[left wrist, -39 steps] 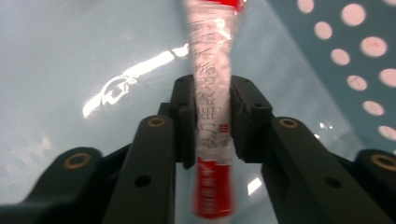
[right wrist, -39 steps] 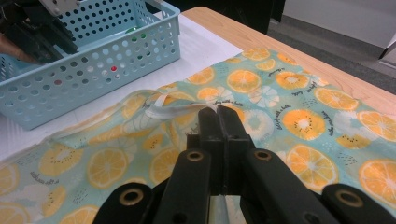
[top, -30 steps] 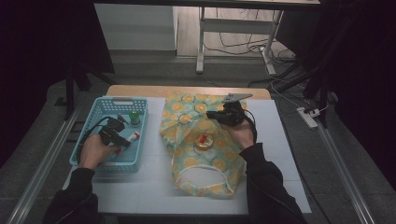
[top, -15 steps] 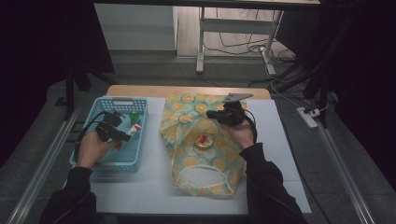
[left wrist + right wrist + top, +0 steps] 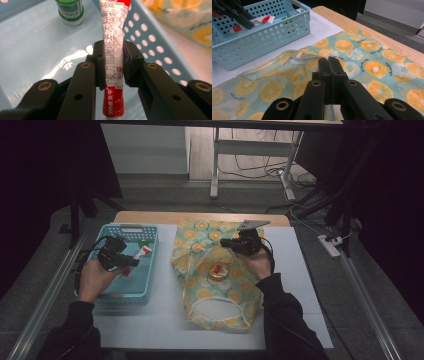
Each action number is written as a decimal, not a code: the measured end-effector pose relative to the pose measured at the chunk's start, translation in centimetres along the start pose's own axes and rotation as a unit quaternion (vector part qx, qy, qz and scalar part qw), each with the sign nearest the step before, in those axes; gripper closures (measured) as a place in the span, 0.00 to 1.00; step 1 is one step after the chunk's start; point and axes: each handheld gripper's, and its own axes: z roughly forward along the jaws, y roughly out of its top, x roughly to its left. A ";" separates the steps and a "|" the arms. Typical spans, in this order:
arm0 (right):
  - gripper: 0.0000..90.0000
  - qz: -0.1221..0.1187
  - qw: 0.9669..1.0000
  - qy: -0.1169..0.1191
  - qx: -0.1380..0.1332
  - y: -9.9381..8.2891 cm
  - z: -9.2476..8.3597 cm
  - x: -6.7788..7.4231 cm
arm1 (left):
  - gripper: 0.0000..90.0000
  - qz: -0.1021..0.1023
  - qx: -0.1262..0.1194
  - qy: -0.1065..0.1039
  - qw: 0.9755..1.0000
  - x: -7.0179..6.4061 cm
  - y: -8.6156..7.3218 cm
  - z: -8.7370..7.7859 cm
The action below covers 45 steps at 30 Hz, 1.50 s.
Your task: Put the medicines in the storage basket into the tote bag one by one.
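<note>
High view. Blue basket at 9 o'clock on the table; orange-print cloth bag at centre, its open mouth toward 6 o'clock. A small jar with a red label lies on the cloth. A green-capped bottle stands in the basket's far corner. Left hand comes up from 7 o'clock over the basket, left gripper pointing toward 3 o'clock. It holds the tube, which slants toward 1 o'clock above the basket floor. Right hand rests on the bag, right gripper pointing toward 9 o'clock.

Left gripper view. Jaws clamped on the tube at mid-length; long axis 12 to 6 o'clock, red end at 6. Bottle at 11 o'clock, basket wall at 2 o'clock.

Right gripper view. Jaws pressed fully together on a fold of the bag. Basket at 10 o'clock, with the left gripper and tube above it.
</note>
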 end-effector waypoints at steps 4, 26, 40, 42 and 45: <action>1.00 0.000 1.000 0.000 0.000 0.0 0.0 0.0 | 0.83 0.005 -0.012 -0.009 1.000 -0.5 0.2 -0.8; 1.00 0.000 1.000 -0.002 -0.004 0.1 -0.2 0.1 | 0.83 0.071 -0.036 -0.071 0.994 -6.7 2.4 -1.1; 1.00 0.001 1.000 0.000 -0.004 0.1 -0.1 0.1 | 0.82 0.106 -0.035 -0.101 0.989 -10.4 4.3 -0.3; 1.00 0.001 1.000 0.000 -0.004 0.1 -0.1 0.1 | 0.82 0.111 -0.033 -0.105 0.988 -11.0 4.7 0.0; 1.00 0.001 1.000 0.000 -0.005 0.1 -0.1 0.1 | 0.83 0.119 -0.032 -0.113 0.986 -11.9 5.3 0.4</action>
